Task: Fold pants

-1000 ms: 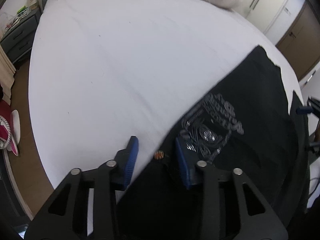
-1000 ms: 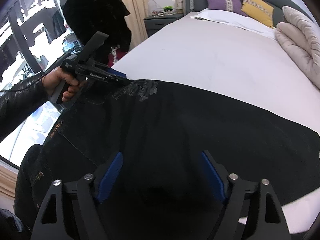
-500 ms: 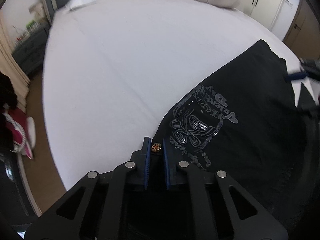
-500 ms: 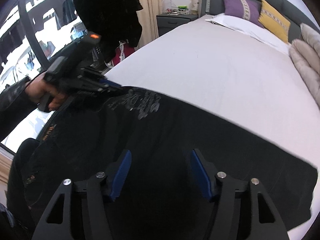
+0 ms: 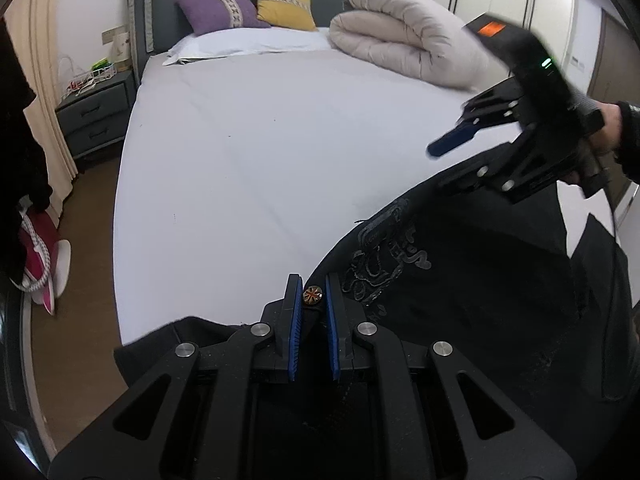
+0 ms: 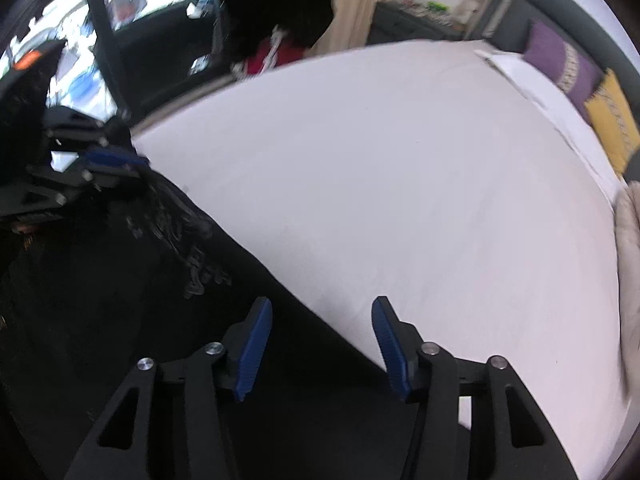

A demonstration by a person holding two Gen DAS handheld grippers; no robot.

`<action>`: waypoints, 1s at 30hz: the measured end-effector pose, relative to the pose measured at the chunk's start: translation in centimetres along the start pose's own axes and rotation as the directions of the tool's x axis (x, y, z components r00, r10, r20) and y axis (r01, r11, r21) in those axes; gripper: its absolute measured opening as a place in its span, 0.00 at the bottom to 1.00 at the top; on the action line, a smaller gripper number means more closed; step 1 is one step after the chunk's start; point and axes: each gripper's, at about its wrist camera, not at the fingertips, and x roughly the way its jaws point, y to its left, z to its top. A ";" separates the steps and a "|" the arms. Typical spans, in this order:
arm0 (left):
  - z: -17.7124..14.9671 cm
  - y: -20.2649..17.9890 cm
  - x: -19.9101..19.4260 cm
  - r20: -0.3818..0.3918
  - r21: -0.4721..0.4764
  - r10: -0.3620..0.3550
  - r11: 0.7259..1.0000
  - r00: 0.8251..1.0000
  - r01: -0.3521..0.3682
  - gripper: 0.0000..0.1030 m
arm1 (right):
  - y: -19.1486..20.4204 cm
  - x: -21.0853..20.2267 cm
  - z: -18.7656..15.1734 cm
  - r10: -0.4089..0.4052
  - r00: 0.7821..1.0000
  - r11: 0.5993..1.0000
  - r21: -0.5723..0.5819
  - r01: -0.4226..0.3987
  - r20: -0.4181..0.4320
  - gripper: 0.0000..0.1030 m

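Pants [image 5: 460, 304] edge between closing jaws

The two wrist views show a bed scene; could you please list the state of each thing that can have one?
Pants: partly lifted off the bed, waistband corner gripped.
Left gripper: jaws shut on the pants beside the button.
Right gripper: jaws apart and closing, over the pants' edge, not yet pressing on it.
Duvet: rolled up near the headboard.
Nightstand: drawers closed.
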 end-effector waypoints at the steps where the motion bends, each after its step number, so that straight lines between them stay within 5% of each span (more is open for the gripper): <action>1: 0.0 -0.1 -0.1 0.005 0.006 0.005 1.000 1.000 -0.005 0.10 | 0.1 0.7 0.2 0.005 1.000 1.000 -0.027 -0.005 -0.031 0.47; 11: -0.3 0.3 0.6 0.022 -0.023 -0.012 1.000 1.000 0.012 0.10 | -0.2 2.4 1.6 0.039 0.994 0.998 -0.040 -0.043 -0.101 0.09; 24: -0.2 0.1 -0.6 0.047 -0.040 0.017 0.999 0.999 -0.015 0.10 | 0.7 -0.7 2.4 -0.002 0.998 0.985 0.174 -0.008 0.062 0.04; 30: -2.0 -1.3 -3.8 0.061 -0.079 0.044 0.996 0.997 -0.039 0.10 | 5.2 -5.4 1.7 -0.061 0.985 0.988 0.151 0.036 0.163 0.04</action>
